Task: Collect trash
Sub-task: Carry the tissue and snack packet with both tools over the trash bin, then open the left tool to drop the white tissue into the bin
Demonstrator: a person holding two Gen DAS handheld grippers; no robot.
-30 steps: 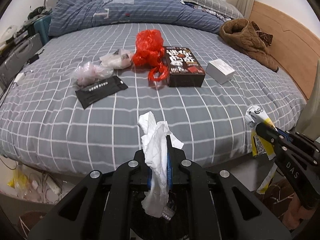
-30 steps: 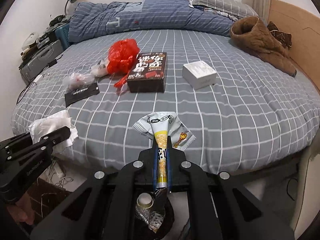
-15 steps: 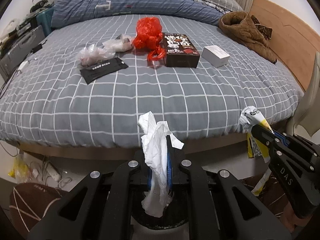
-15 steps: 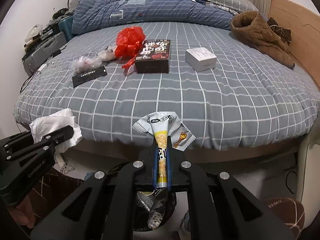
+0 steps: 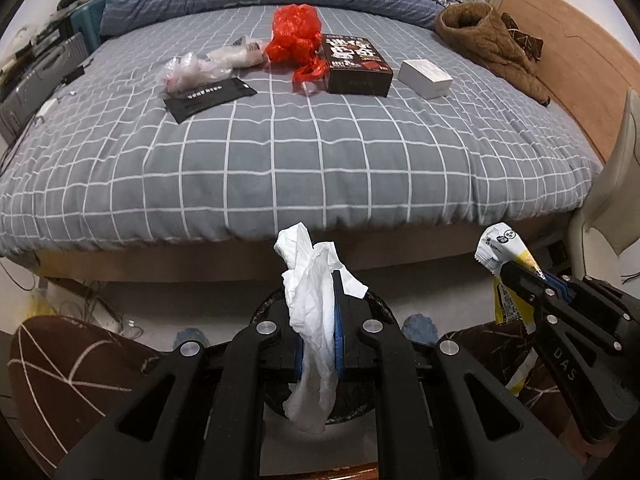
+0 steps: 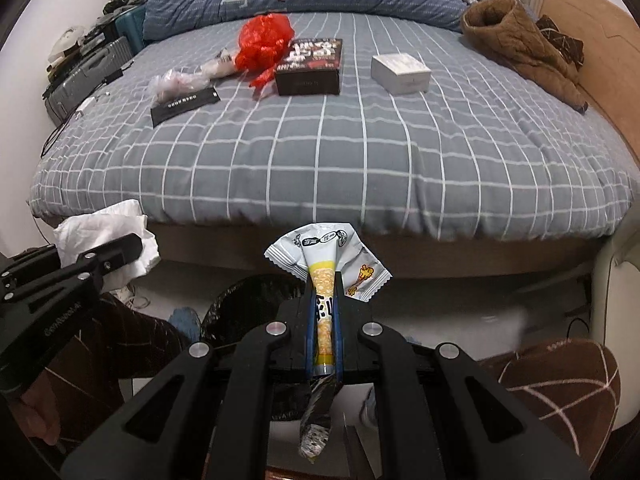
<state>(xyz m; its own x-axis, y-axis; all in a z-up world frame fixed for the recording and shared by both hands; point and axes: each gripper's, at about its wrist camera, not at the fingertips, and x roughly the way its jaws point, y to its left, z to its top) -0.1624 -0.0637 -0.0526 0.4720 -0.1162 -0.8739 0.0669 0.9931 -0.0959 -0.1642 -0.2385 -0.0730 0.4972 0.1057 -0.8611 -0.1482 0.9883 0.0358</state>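
My left gripper [image 5: 316, 312] is shut on a crumpled white tissue [image 5: 310, 292] and holds it above a black-lined trash bin [image 5: 380, 308] on the floor before the bed. My right gripper [image 6: 324, 308] is shut on a yellow and white snack wrapper [image 6: 326, 256], above and right of the same bin [image 6: 248, 300]. Each gripper shows in the other's view: the right one with its wrapper [image 5: 500, 252], the left one with its tissue [image 6: 104, 236]. On the bed lie a red plastic bag [image 5: 296, 36], clear plastic wrappers [image 5: 192, 68] and a black packet [image 5: 208, 98].
A dark box [image 5: 356, 64] and a white box [image 5: 426, 78] sit on the grey checked bed [image 5: 320, 160]. A brown jacket [image 5: 488, 44] lies at the far right. Suitcases [image 6: 88, 68] stand at the left. Brown slippers [image 5: 68, 364] and cables are on the floor.
Both grippers have drawn back from the bed and lowered, still holding their trash. The bed edge, the floor and the trash bin have come into view beneath them.
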